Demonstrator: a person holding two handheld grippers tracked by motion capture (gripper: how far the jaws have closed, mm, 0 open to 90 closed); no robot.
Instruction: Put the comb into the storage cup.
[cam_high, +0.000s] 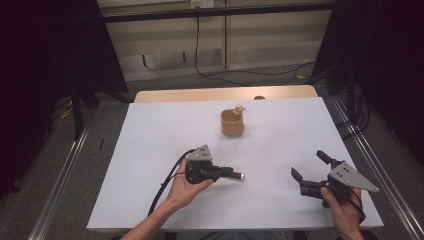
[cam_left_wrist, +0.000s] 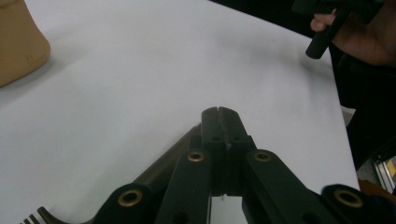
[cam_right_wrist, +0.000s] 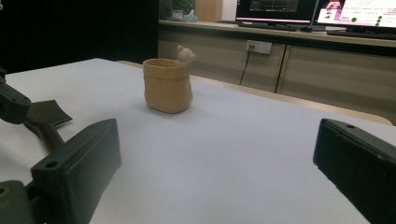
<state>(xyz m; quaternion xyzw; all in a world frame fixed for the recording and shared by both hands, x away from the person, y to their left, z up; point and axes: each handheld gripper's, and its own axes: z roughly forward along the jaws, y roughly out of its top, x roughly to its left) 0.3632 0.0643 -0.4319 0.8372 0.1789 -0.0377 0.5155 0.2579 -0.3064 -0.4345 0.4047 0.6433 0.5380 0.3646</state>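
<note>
A tan cup (cam_high: 232, 123) with a small figure (cam_high: 239, 108) on its rim stands at the far middle of the white table. My left gripper (cam_high: 239, 176) lies low over the table's middle, pointing right, jaws pressed together (cam_left_wrist: 218, 111). A dark-handled utensil (cam_left_wrist: 163, 161) with tines runs under those jaws; I cannot tell if it is gripped. My right gripper (cam_high: 307, 163) is at the near right, open wide, with nothing between its jaws (cam_right_wrist: 215, 154). It faces the cup (cam_right_wrist: 167, 86), and the utensil (cam_right_wrist: 46, 116) lies to its left.
The white sheet (cam_high: 150, 150) covers the table, with a wooden strip (cam_high: 200, 94) bare at the far edge. The cup's side (cam_left_wrist: 18, 46) is close on the left gripper's left. Metal rails flank the table. Cables cross the floor beyond.
</note>
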